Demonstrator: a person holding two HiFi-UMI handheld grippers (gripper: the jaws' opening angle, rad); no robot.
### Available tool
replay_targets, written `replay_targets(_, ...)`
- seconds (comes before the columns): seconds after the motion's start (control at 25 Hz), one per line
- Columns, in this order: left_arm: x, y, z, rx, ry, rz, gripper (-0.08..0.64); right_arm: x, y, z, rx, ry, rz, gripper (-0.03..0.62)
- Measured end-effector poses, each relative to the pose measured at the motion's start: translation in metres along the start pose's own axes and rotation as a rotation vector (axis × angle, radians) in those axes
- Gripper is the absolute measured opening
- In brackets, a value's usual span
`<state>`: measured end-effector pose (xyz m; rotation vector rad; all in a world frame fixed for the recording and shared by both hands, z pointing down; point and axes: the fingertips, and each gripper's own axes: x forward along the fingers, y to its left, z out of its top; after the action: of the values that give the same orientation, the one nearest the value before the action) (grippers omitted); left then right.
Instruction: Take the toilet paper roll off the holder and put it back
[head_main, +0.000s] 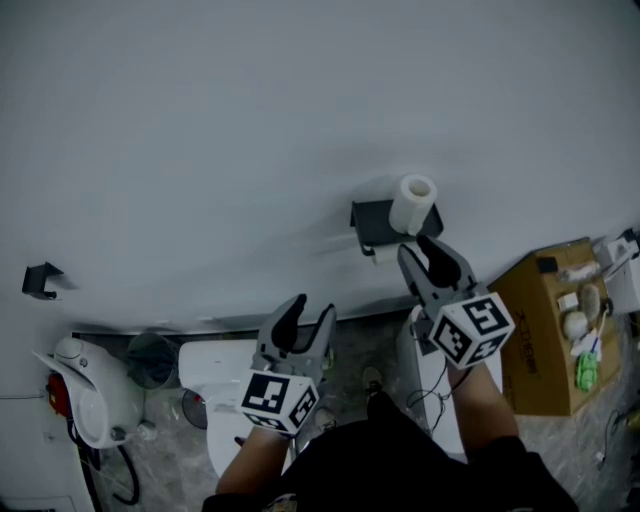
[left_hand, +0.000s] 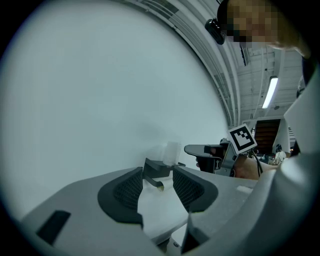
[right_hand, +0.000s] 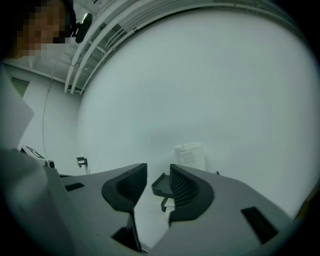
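Observation:
A white toilet paper roll (head_main: 412, 203) stands upright on the shelf of a black holder (head_main: 368, 222) fixed to the pale wall. My right gripper (head_main: 417, 250) points at the wall just below the roll, a little short of the holder, with its jaws apart and nothing between them. In the right gripper view the roll (right_hand: 191, 155) stands above and right of the jaws and the holder (right_hand: 161, 186) shows through their gap. My left gripper (head_main: 312, 308) hangs lower and to the left, open and empty. In the left gripper view the holder (left_hand: 159, 169) and the roll (left_hand: 172, 151) lie ahead.
A small black hook (head_main: 42, 280) sits on the wall far left. Below are a white toilet (head_main: 215, 380), a dark bin (head_main: 150, 360) and a white and red device (head_main: 80, 390). A cardboard box (head_main: 545, 340) with several small items stands at the right.

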<state>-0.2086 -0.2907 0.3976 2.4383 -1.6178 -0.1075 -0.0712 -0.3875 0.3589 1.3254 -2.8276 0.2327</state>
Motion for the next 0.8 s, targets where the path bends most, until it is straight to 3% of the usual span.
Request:
replay_targets(0.12, -0.020, 0.003, -0.003, 0.003, 0.007, -0.011, 0.173, -0.010, 0.020, -0.005, -0.007, -0.005, -0.010, 0.003)
replay_targets(0.44, -0.044, -0.006, -0.009, -0.003, 0.020, -0.079, 0.173, -0.043, 0.054, -0.024, -0.017, 0.030, -0.021, -0.003)
replay_targets(0.8, -0.033, -0.064, -0.007, 0.018, 0.015, -0.133, 0.159, -0.095, 0.035, -0.018, -0.036, 0.021, -0.025, -0.003)
